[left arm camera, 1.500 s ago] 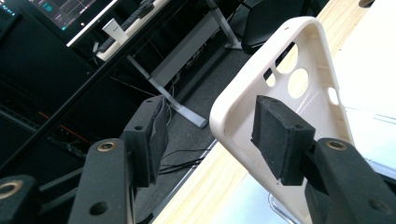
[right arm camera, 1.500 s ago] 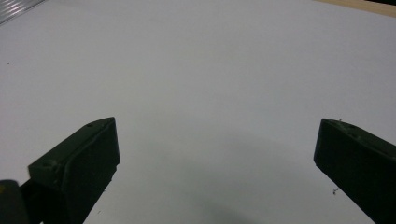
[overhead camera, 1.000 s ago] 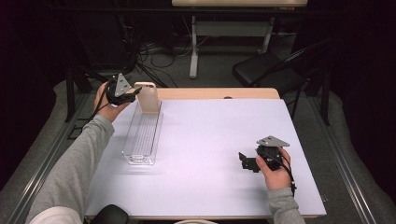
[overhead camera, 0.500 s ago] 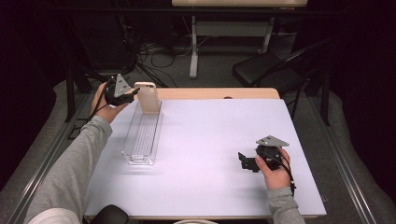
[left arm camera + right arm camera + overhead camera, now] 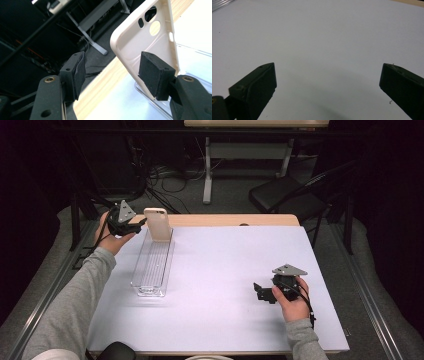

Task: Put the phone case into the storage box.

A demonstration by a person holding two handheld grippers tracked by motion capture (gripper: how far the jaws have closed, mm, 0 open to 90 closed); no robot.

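Observation:
A cream phone case (image 5: 157,224) stands upright at the far end of a long clear tray (image 5: 151,266), its inner side towards my left gripper (image 5: 139,223). That gripper sits just left of the case and is open. In the left gripper view the case (image 5: 147,35) rises behind the right pad (image 5: 153,75), with its edge close against the pad; the left pad (image 5: 78,73) is well apart from it. My right gripper (image 5: 260,292) rests low over the white table (image 5: 225,270) at the near right, open (image 5: 327,82), nothing between its jaws.
A strip of bare wood (image 5: 235,220) runs along the table's far edge. Beyond it are a dark chair (image 5: 290,195), a desk frame (image 5: 207,170) and cables on the floor. Metal rails (image 5: 372,305) flank the table.
The left gripper has drifted slightly left, away from the case. The case, the tray and the right gripper have stayed put.

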